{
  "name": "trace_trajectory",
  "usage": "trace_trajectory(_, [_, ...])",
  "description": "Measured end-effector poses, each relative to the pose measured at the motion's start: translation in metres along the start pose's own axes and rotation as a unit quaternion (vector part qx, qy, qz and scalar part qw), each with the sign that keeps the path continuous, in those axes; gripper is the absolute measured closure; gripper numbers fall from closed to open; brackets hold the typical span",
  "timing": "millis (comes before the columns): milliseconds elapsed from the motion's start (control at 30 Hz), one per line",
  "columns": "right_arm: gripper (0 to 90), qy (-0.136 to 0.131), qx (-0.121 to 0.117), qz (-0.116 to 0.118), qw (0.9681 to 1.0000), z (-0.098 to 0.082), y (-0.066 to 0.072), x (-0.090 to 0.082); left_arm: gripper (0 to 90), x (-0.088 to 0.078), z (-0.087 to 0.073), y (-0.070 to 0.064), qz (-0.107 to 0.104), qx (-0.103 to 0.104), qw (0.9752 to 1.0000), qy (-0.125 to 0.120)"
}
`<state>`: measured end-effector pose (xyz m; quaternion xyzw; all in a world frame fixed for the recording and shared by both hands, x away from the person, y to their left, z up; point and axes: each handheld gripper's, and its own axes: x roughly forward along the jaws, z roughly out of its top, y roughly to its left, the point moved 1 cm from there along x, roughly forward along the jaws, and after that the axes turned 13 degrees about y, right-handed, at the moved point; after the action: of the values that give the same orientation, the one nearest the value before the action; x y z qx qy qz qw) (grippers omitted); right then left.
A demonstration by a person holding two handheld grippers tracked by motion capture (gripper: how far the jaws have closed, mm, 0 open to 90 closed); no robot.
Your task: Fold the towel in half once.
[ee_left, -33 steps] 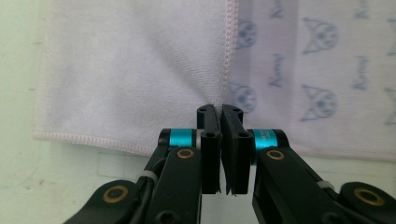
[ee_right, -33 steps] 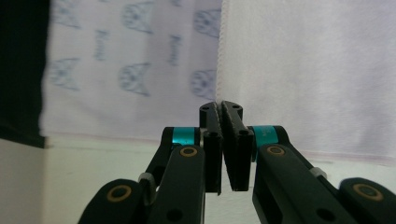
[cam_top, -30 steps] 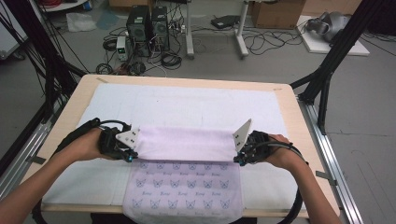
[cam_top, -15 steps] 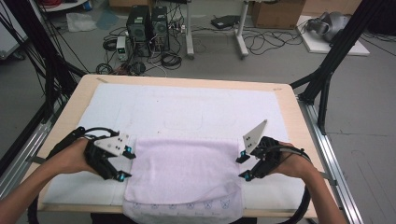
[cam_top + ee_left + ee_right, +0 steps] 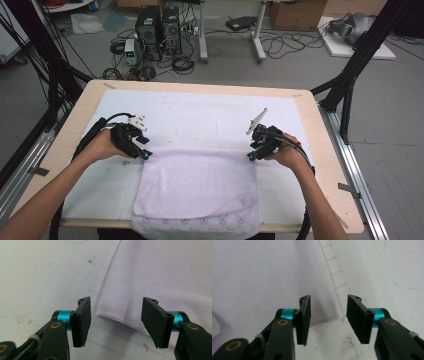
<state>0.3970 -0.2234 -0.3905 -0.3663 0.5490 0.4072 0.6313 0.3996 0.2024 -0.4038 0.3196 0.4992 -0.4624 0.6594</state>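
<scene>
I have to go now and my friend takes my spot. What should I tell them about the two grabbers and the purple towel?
Left gripper: open, jaws just closing a little, nothing between them, at the towel's far left corner.
Right gripper: open, jaws also just closing a little, nothing between them, at the far right corner.
Towel: released, lying flat on the white mat, its near patterned edge hanging over the table's front edge.
Done: one fold appears made, plain side up.
Left: probably another fold, or smoothing; your call.
</scene>
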Motion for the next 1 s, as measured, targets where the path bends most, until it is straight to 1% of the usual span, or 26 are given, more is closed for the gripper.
trace_trajectory(33, [56.1,0.005,0.003,0.002,1.0,0.002,-0.003,0.004,42.8,0.003,0.001,0.002,-0.008,-0.004,1.0,0.003])
trace_trajectory(67, [57.3,0.013,0.004,0.006,0.9999,0.004,-0.007,0.007,43.8,0.006,0.002,0.003,-0.023,-0.01,0.9997,0.002])
trace_trajectory(133, [59.6,0.025,0.005,0.025,0.9994,0.007,-0.011,0.014,47.4,0.01,0.004,0.003,-0.029,-0.011,0.9995,0.005])
trace_trajectory(167, [62.4,0.031,0.0,0.031,0.9991,0.008,-0.012,0.017,51.9,0.012,0.006,0.004,-0.038,-0.022,0.999,0.006])
trace_trajectory(233, [69.1,0.042,0.003,0.045,0.9981,0.009,-0.014,0.022,54.9,0.015,0.008,0.006,-0.048,-0.037,0.9981,0.011])
trace_trajectory(267, [72.5,0.047,0.006,0.048,0.9977,0.01,-0.014,0.024,61.1,0.017,0.01,0.006,-0.049,-0.047,0.9975,0.019])
trace_trajectory(300, [76.8,0.051,0.006,0.05,0.9975,0.011,-0.014,0.025,64.3,0.018,0.011,0.006,-0.048,-0.049,0.9973,0.028])
trace_trajectory(333, [83.0,0.055,0.005,0.049,0.9973,0.012,-0.013,0.025,70.4,0.02,0.012,0.005,-0.047,-0.053,0.9969,0.035])
trace_trajectory(367, [85.5,0.059,0.005,0.05,0.997,0.013,-0.012,0.024,79.7,0.021,0.014,0.003,-0.048,-0.051,0.9966,0.043])
trace_trajectory(400, [86.3,0.061,0.001,0.046,0.9971,0.014,-0.011,0.024,82.6,0.022,0.015,0.001,-0.039,-0.05,0.9969,0.046])
trace_trajectory(433, [86.9,0.065,0.003,0.042,0.997,0.014,-0.009,0.024,84.4,0.022,0.017,-0.001,-0.035,-0.048,0.997,0.05])
trace_trajectory(533, [87.5,0.064,-0.002,0.026,0.9976,0.015,-0.008,0.021,85.7,0.018,0.019,-0.002,-0.017,-0.048,0.9974,0.052])
trace_trajectory(567, [87.5,0.063,-0.001,0.018,0.9979,0.015,-0.007,0.018,85.8,0.016,0.019,-0.001,-0.006,-0.052,0.9974,0.049])
trace_trajectory(633, [87.7,0.049,-0.003,-0.003,0.9988,0.015,-0.007,0.013,86.0,0.011,0.02,0.001,0.015,-0.059,0.9973,0.042])
trace_trajectory(667, [87.8,0.04,0.002,-0.014,0.9991,0.015,-0.007,0.01,86.1,0.008,0.021,0.003,0.029,-0.067,0.9967,0.034])
trace_trajectory(700, [87.8,0.033,0.003,-0.024,0.9992,0.015,-0.008,0.007,86.1,0.005,0.022,0.005,0.04,-0.07,0.9962,0.034])
trace_trajectory(767, [87.9,0.024,0.005,-0.04,0.9989,0.016,-0.01,0.002,86.1,0.0,0.024,0.011,0.053,-0.079,0.9952,0.026])
trace_trajectory(800, [87.9,0.018,0.006,-0.052,0.9985,0.017,-0.011,0.0,86.1,-0.002,0.026,0.013,0.061,-0.079,0.9948,0.024])
trace_trajectory(867, [87.9,0.006,0.017,-0.073,0.9972,0.018,-0.014,-0.005,86.2,-0.007,0.031,0.02,0.078,-0.082,0.9934,0.017])
trace_trajectory(933, [87.9,-0.006,0.026,-0.088,0.9958,0.02,-0.021,-0.009,86.2,-0.013,0.038,0.028,0.093,-0.084,0.9921,0.013])
trace_trajectory(967, [87.9,-0.008,0.031,-0.099,0.9946,0.022,-0.024,-0.012,86.2,-0.017,0.042,0.032,0.1,-0.082,0.9915,0.014])
trace_trajectory(1000, [88.0,-0.013,0.034,-0.111,0.9932,0.024,-0.027,-0.016,86.2,-0.02,0.047,0.037,0.112,-0.082,0.9903,0.011])
